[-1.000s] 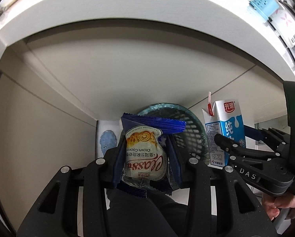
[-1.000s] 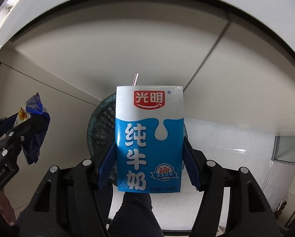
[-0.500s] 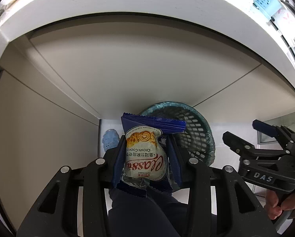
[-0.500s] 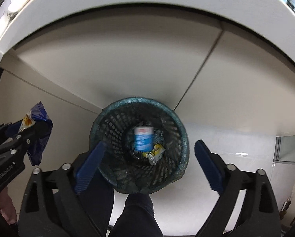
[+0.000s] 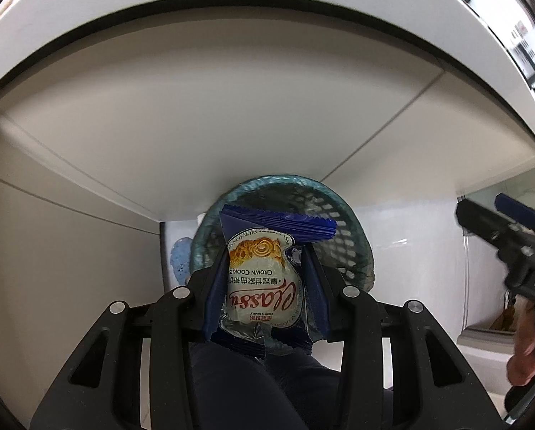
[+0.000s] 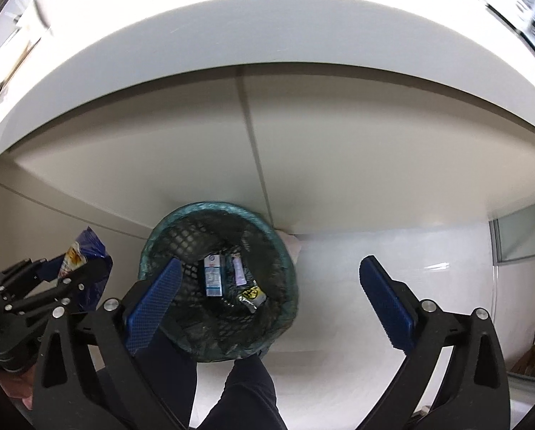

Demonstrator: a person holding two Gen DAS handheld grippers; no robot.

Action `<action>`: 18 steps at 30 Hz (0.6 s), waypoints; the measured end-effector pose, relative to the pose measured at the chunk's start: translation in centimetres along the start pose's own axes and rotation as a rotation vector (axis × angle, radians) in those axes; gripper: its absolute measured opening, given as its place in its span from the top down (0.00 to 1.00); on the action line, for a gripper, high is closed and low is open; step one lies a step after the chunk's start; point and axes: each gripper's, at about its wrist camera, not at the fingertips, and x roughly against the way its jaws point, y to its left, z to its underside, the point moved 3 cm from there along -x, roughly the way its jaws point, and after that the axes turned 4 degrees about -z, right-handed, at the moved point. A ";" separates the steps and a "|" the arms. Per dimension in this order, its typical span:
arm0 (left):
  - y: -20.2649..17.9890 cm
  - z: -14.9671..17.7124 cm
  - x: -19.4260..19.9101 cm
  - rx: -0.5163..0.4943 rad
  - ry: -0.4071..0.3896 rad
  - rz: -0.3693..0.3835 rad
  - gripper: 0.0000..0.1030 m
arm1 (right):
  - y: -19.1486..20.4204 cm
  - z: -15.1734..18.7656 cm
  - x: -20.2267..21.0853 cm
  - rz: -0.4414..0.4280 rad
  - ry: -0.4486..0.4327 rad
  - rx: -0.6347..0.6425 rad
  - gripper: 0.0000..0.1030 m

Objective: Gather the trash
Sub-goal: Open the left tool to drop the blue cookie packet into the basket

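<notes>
Down on the floor, against the pale cabinet fronts under the white worktop (image 6: 231, 82), stands a round mesh bin (image 6: 285, 265) lined with a greenish bag. At its bottom lies a blue-and-white milk carton (image 6: 213, 275) on its side, with a small pale packet (image 6: 238, 269) just beside it and a yellow-and-black wrapper (image 6: 252, 293) a little nearer the rim.

The right hand-held gripper (image 6: 267, 299) hangs above the bin, pointing steeply down, its jaws opening and now spread wide with nothing between the blue pads (image 6: 385, 304). One pad overlaps the bin's near rim in the right wrist view; the other sits over bare white floor. A dark trouser leg (image 6: 246, 390) shows below the bin.

The left hand-held gripper (image 5: 264, 286) is clenched on a cookie packet (image 5: 262, 286), blue at the edges with a white panel and a printed swirl biscuit, the lettering upside down to the camera. Both blue pads press its sides, and its crimped top edge fans out above them. In the left wrist view the packet is over the bin's (image 5: 353, 222) near edge; from the right wrist view the same packet (image 6: 85, 251) sits to the left of the bin, clear of the rim. A bluish smear (image 5: 179, 258) marks the floor beside the bin.
</notes>
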 end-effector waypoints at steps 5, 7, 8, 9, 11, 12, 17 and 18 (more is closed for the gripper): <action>-1.4 0.4 -1.3 -0.045 0.019 -0.004 0.61 | -1.7 0.4 1.2 0.016 -0.011 -0.038 0.08; -2.0 0.4 -1.9 -0.056 0.027 -0.004 0.61 | -2.4 0.7 1.4 0.022 -0.014 -0.049 0.08; -2.4 0.4 -2.2 -0.061 0.027 -0.005 0.61 | -2.7 0.8 1.3 0.025 -0.014 -0.054 0.08; -2.5 0.5 -2.4 -0.067 0.030 -0.004 0.61 | -2.9 0.8 1.4 0.028 -0.013 -0.058 0.08; -3.0 0.5 -2.3 -0.078 0.033 0.000 0.61 | -3.2 1.0 1.7 0.032 -0.015 -0.063 0.08; -3.3 0.6 -2.5 -0.081 0.031 -0.002 0.61 | -3.3 1.0 2.0 0.033 -0.016 -0.063 0.08; -4.1 0.6 -1.7 -0.090 0.018 0.003 0.53 | -3.3 0.9 2.2 0.032 -0.015 -0.069 0.08; -4.2 0.6 -1.7 -0.094 0.015 0.000 0.52 | -3.4 1.0 2.0 0.032 -0.015 -0.070 0.08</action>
